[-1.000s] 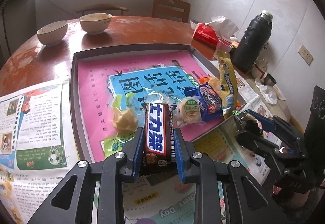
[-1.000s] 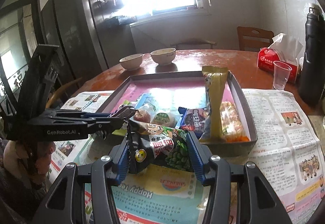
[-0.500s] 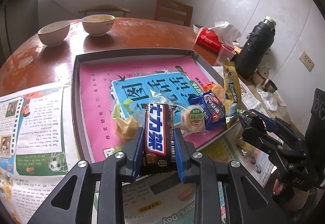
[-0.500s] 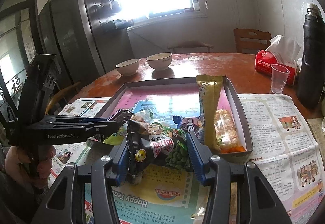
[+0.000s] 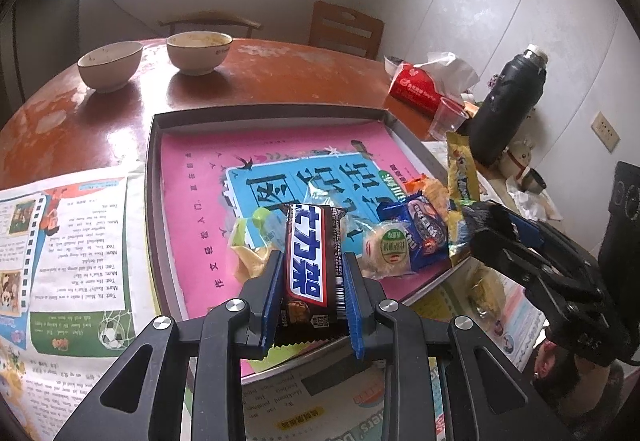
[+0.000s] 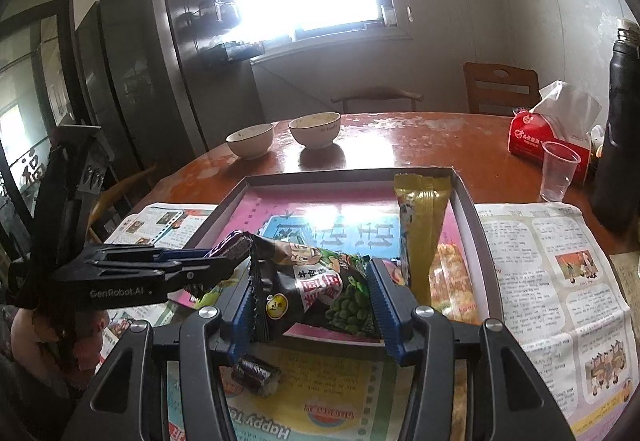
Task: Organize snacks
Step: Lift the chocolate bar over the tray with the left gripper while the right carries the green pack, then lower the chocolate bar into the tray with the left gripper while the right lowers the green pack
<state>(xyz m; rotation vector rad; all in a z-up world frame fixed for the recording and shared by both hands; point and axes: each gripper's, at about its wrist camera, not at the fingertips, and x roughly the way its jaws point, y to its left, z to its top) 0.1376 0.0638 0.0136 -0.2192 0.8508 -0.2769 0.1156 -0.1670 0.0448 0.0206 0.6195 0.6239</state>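
From the left wrist we see a worn red-brown round table (image 5: pixel 280 73) under a bright window, with a wooden chair (image 5: pixel 346 29) against the pale wall. Newspaper (image 5: pixel 64 241) covers the near side, and on it sits a shallow grey tray (image 5: pixel 154 201) lined with a pink and blue poster. Our left gripper (image 5: pixel 310 293) is clamped tight on a chocolate bar (image 5: pixel 308 257), held over the tray's near edge. Just beyond it in the tray lie a round cake packet (image 5: pixel 390 247) and a blue biscuit packet (image 5: pixel 424 227). Two bowls (image 5: pixel 110 65) stand at the far side; a black flask (image 5: pixel 508 101) stands to the right.

From the right wrist, dark cabinets line the left wall. Our right gripper (image 6: pixel 312 305) is closed on a green pea packet (image 6: pixel 316 293), held above the tray's near rim. A gold wrapper (image 6: pixel 420 225) stands upright just beside it, partly hiding the tray's right side. A small dark candy (image 6: pixel 256 375) lies on the newspaper below.
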